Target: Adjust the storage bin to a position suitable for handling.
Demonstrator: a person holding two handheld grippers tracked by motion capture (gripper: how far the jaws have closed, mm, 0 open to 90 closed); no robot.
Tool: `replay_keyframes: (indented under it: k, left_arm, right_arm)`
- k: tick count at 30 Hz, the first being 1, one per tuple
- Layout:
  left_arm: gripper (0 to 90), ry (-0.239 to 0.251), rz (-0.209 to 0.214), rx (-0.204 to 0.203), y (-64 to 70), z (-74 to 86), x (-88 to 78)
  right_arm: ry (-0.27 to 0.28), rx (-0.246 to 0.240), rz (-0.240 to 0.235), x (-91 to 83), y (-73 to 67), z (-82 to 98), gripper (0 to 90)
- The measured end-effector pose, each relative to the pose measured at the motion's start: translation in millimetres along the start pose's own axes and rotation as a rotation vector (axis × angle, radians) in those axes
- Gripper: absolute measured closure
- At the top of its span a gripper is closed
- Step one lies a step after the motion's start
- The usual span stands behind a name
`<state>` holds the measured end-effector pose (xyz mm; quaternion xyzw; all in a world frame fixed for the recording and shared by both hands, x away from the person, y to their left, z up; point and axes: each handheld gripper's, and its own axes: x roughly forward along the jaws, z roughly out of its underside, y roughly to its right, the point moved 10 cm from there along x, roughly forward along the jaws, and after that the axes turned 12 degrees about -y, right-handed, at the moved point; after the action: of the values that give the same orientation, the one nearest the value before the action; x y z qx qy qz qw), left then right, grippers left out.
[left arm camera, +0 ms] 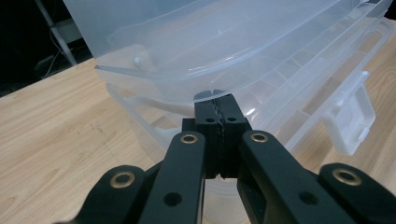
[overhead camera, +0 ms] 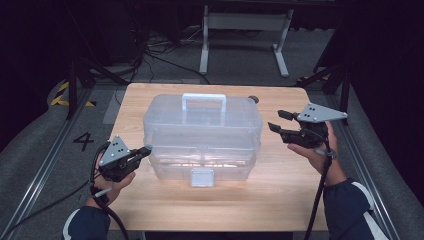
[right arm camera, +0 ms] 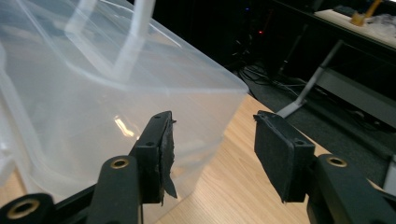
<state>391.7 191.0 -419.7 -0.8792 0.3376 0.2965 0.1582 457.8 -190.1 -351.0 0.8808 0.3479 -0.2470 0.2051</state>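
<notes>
A clear plastic toolbox (overhead camera: 202,132) with a top handle (overhead camera: 203,102) and a front latch (overhead camera: 202,177) stands in the middle of the wooden table (overhead camera: 280,200). My left gripper (overhead camera: 146,150) is at the box's lower left side. In the left gripper view its jaws (left arm camera: 219,105) are pressed together, their tip right at the lid's rim on the toolbox (left arm camera: 233,51); nothing shows between the pads. My right gripper (overhead camera: 279,121) hovers just off the box's right end, open. In the right gripper view the gap between its jaws (right arm camera: 212,144) holds nothing, with the toolbox (right arm camera: 93,93) close on the left.
A small dark round object (overhead camera: 254,99) lies at the table's back edge behind the box. Beyond the table stands a white-legged frame (overhead camera: 245,30) among floor cables. Bare wood lies in front of the box and at its right.
</notes>
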Motion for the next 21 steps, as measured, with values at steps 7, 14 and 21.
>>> replay_keyframes:
  k: [7, 14, 21]
  left_arm:
    - [89.8, 0.011, -0.001, -0.001, -1.1, -5.6, -2.7]
    - [89.8, 0.015, -0.004, 0.003, -2.2, -7.9, -2.9]
    - [89.8, 0.027, 0.003, -0.002, -3.8, -12.2, -3.8]
  right_arm:
    - [0.012, 0.004, -0.041, 8.8, -5.8, 22.1, 45.3]
    - [-0.01, -0.015, -0.086, 27.1, -22.0, 40.4, 43.7]
    - [0.013, -0.008, -0.095, 32.6, -24.5, 41.6, 44.1]
